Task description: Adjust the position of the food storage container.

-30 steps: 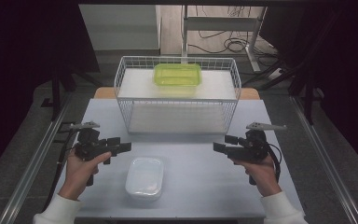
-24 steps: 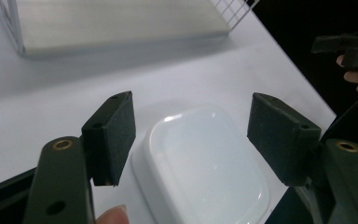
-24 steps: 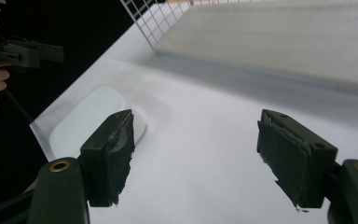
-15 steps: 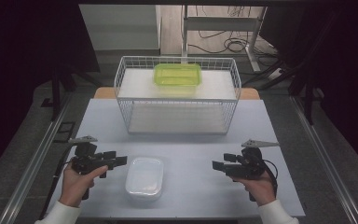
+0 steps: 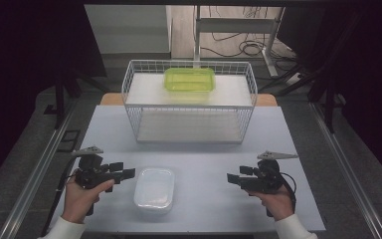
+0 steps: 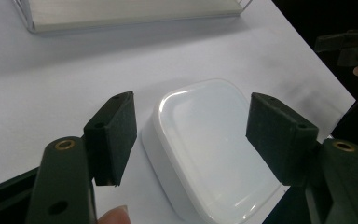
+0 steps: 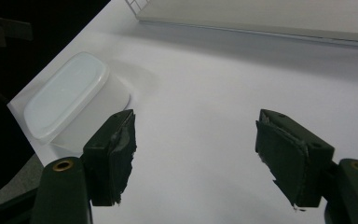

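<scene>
A white lidded container [image 5: 154,188] lies on the white table near its front edge, between my two grippers. My left gripper [image 5: 124,173] hovers just left of it, open, pointing right at it. In the left gripper view the container [image 6: 214,149] lies beyond and below my open left gripper [image 6: 191,135], untouched by the pads. My right gripper [image 5: 231,178] is open, well to the right of the container and pointing left. In the right gripper view the container [image 7: 67,95] sits far left, and bare table shows past my right gripper [image 7: 198,149].
A white wire rack [image 5: 189,107] with two shelves stands at the back of the table. A green lidded container [image 5: 189,79] rests on its upper shelf. The table's side edges run close to both hands, with dark floor beyond.
Both hands have come down toward the table and its near edge, the right one more clearly. The jaws stay as wide as before, and the white container has not moved.
</scene>
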